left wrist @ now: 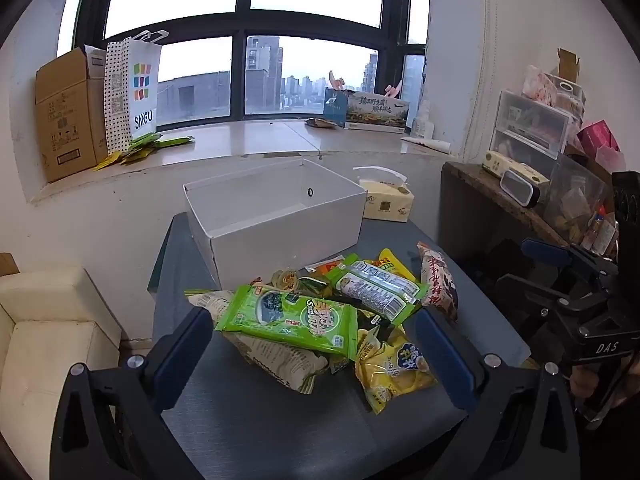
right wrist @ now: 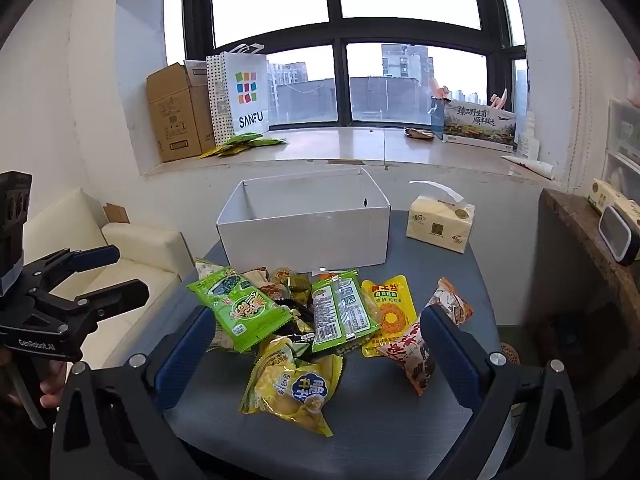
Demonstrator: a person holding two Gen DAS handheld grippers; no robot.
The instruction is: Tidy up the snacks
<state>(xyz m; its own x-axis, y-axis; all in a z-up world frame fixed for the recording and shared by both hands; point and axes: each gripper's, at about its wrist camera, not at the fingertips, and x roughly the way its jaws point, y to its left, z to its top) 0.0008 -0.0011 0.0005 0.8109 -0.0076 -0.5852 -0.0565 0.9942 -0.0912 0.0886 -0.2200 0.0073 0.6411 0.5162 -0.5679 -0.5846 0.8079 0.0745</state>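
Snacks (left wrist: 320, 312) lie in a loose pile on the dark table (left wrist: 280, 420), just in front of an open white box (left wrist: 276, 216). The left gripper (left wrist: 316, 344) and right gripper (right wrist: 316, 344) hover over the pile, jaws spread wide, holding nothing.

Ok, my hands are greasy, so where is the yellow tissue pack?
The yellow tissue pack sits at the table's far right corner, just right of the white cardboard box.
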